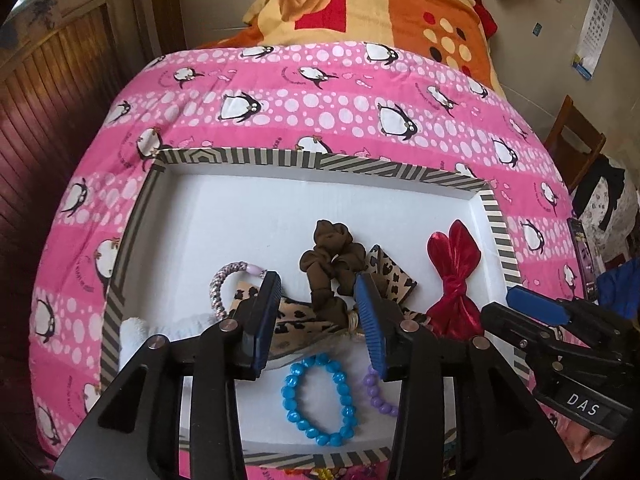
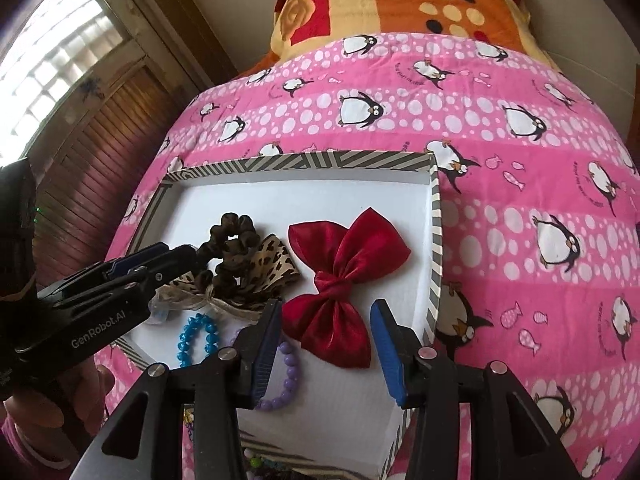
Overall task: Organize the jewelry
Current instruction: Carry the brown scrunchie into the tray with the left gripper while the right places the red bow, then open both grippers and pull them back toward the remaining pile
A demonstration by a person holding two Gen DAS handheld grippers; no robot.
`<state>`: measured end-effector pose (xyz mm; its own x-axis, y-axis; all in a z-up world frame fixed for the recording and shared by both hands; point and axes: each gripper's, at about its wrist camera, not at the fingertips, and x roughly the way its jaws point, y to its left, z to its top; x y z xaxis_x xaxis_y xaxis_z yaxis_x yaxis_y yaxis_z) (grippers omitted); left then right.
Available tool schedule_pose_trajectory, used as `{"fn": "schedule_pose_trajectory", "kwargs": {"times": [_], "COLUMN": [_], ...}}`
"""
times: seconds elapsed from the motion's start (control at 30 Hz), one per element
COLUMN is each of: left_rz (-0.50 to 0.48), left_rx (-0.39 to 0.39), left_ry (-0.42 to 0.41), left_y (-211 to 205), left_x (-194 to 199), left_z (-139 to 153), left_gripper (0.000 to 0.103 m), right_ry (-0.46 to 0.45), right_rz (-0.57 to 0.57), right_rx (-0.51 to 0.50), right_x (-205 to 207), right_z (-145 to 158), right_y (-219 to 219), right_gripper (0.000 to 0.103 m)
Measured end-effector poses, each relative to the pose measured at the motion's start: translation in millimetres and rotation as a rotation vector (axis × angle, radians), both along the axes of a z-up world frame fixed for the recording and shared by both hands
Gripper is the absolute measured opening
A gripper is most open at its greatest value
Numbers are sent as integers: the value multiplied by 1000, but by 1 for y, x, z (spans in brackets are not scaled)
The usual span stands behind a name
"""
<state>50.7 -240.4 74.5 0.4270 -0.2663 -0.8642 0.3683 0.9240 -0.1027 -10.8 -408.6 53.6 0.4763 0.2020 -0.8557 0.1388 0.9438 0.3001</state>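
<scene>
A white tray with a striped rim [image 1: 384, 166] [image 2: 436, 240] lies on the pink penguin bedspread. In it are a brown scrunchie [image 1: 330, 256] [image 2: 232, 246], leopard-print bows [image 1: 390, 276] [image 2: 272, 266], a red satin bow [image 1: 454, 276] [image 2: 344, 276], a blue bead bracelet [image 1: 318, 400] [image 2: 198, 342], a purple bead bracelet [image 1: 378, 394] [image 2: 286, 380], a braided bracelet [image 1: 224, 280] and a white fluffy piece [image 1: 138, 334]. My left gripper [image 1: 318, 284] [image 2: 160, 256] is open and empty above the scrunchie and leopard bows. My right gripper [image 2: 326, 312] [image 1: 536, 308] is open and empty above the red bow's lower half.
The pink bedspread [image 1: 340, 104] [image 2: 520, 208] surrounds the tray. An orange and red blanket [image 1: 380, 4] lies at the far end. A wooden panel wall [image 1: 44, 92] is at the left. A chair [image 1: 576, 148] stands at the right. More beads [image 2: 260, 464] lie below the tray's near edge.
</scene>
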Motion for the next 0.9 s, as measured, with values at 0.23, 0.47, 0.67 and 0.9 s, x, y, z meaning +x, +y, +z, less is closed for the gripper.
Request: {"fn": "schedule_pose_trajectory", "kwargs": {"times": [0.23,0.47,0.67,0.9], "left_rz": [22,33,54,57], "left_rx": [21,30,32,14], "left_ry": [-34,-76,-80,-99], "left_y": [10,25,44,67], "left_x": [-17,-44,-67,-98], "left_z": [8,16,19,28], "left_gripper": [45,46,47,60], "right_ry": [4,-20,-40,-61], "right_rz": [-15,-30,-17,11], "right_rx": [-25,-26,-23,-14], "right_x": [-12,-31,-53,-82], "right_z": [7,18,27,34], "right_y": [7,15,31,55], "right_gripper": [44,46,47,47]}}
